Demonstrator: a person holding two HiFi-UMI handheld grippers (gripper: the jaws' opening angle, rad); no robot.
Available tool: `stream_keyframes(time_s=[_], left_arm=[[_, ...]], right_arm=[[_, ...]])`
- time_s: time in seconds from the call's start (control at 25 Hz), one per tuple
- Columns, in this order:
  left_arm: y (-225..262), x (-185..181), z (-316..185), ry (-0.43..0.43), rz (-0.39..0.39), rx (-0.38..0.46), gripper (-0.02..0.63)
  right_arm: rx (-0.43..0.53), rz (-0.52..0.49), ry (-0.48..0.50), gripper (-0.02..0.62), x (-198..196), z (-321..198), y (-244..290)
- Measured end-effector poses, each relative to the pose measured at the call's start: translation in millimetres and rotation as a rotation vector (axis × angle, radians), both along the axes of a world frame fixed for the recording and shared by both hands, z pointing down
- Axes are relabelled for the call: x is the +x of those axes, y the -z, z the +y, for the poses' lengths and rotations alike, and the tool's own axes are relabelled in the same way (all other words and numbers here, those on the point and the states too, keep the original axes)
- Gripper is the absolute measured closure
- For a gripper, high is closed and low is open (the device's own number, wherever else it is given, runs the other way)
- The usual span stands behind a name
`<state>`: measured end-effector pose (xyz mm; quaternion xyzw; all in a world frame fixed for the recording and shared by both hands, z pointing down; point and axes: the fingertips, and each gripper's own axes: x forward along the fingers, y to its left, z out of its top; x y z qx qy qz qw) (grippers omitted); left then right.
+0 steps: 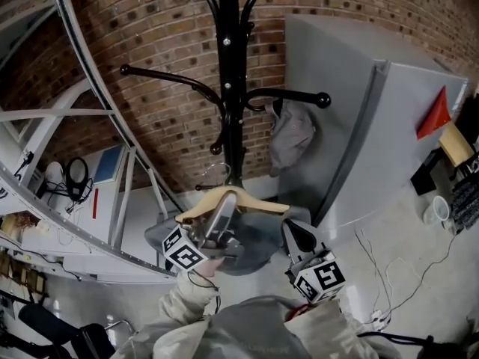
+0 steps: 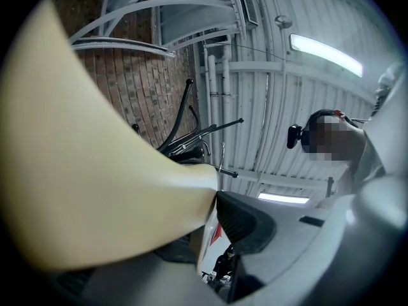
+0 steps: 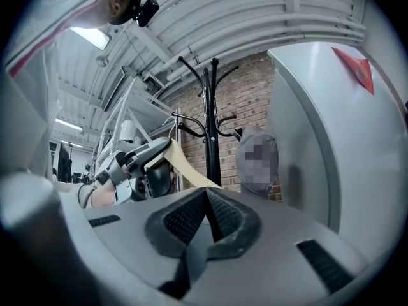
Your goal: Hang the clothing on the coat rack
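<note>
L claw [image 1: 224, 214] pinching 1 hanger [image 1: 263, 205], R claw [image 1: 298, 235] nipping 1 garment [image 1: 256, 247], 1 rack [image 1: 228, 66]

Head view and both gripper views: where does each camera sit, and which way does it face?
Head view: on the person's head, looking steeply down at the coat rack; sleeves, left tool and right tool show.
Left gripper view: on the left tool, aimed upward past the wooden hanger it grips.
Right gripper view: on the right tool, level toward the rack; left tool visible.
Shared: rack and hanger in all.
</note>
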<state>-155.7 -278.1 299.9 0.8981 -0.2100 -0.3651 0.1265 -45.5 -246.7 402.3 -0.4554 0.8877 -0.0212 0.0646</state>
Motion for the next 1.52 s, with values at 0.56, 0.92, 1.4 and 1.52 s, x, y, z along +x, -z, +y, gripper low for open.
stream_keyframes(time_s=[0.56, 0.92, 1.4, 1.52], left_arm=[[9, 4, -44, -0.023, 0.027, -0.009, 0.506], [-5, 3, -65, -0.013, 0.038, -0.047, 0.506], [-15, 2, -81, 0.031, 0.018, -0.069, 0.506], [-18, 1, -85, 0.043, 0.020, -0.077, 0.506]], right_arm=[[-0.011, -0.008, -0.060, 0.574, 19, -17, -2], [-0.022, -0.001, -0.053, 0.574, 20, -27, -7], [-0.037, 0.017, -0.013, 0.574, 17, -38, -9], [-0.038, 0.014, 0.007, 0.574, 14, -39, -9]])
